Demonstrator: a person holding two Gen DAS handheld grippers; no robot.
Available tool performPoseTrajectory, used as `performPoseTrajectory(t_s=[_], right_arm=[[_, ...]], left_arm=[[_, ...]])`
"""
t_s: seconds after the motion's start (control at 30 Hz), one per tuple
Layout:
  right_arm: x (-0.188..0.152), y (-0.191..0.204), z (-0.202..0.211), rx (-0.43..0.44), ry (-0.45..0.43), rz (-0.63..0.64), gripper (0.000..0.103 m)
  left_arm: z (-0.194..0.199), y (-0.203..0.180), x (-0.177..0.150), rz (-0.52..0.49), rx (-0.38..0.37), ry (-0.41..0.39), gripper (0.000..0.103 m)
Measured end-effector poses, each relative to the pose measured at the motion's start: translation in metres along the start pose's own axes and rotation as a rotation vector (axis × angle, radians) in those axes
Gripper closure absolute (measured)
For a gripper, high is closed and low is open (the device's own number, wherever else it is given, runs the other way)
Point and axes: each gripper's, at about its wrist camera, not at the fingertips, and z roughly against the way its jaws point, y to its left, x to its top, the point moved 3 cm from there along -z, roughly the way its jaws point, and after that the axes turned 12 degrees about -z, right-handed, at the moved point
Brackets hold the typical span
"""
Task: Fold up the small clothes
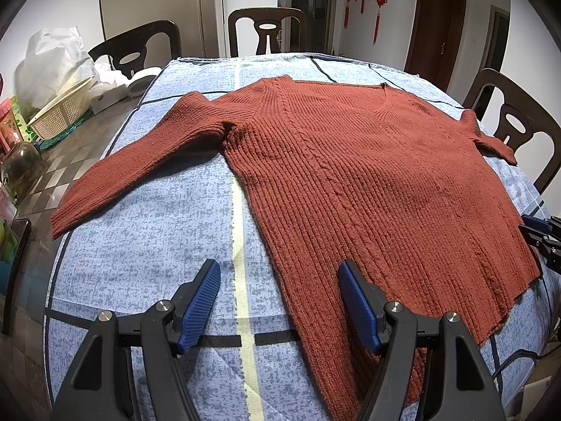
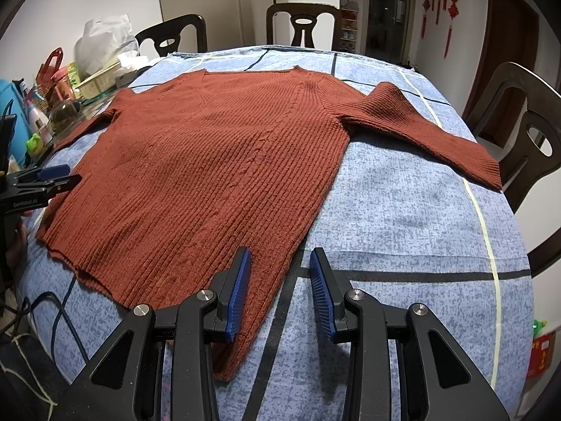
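Blue ribbed pads sit nearest the lens in both wrist views, and both pairs stand apart with nothing between them. On the left gripper (image 1: pixel 278 301) the gap is wide and straddles the sweater's near left hem corner: one pad hangs over the bare blue tablecloth (image 1: pixel 147 245), the other over the knit. On the right gripper (image 2: pixel 280 293) the gap is narrower and sits at the opposite hem corner, its left pad over wool, its right over cloth. That placement reads as a setup for pinching the two bottom corners together, though neither pair has closed on anything.

Between and beyond them the rust-red ribbed sweater (image 1: pixel 350 161) lies flat, face up, hem toward the near edge of the table and V-neck toward the far edge. No fold is made. Its left sleeve (image 1: pixel 133 172) angles out to the left edge, cuff right at the cloth's border; the right sleeve (image 2: pixel 431 129) stretches toward the right edge. Spread like this, both hem corners are free to lift.

Farther off, a white mesh basket (image 1: pixel 59 112) and bottles crowd the far left corner, clear of the garment. Dark chairs (image 1: pixel 268 31) ring the far edge.
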Motion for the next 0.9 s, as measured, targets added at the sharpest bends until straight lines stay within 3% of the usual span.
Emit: performPoseTrajectory(t_s=[0.9], right_arm=[[0.0006,0.0018,-0.0005,-0.003,0.003,0.002,0.067]], left_arm=[[-0.0008,0.0005,-0.0022,0.001,0.002,0.001,0.031]])
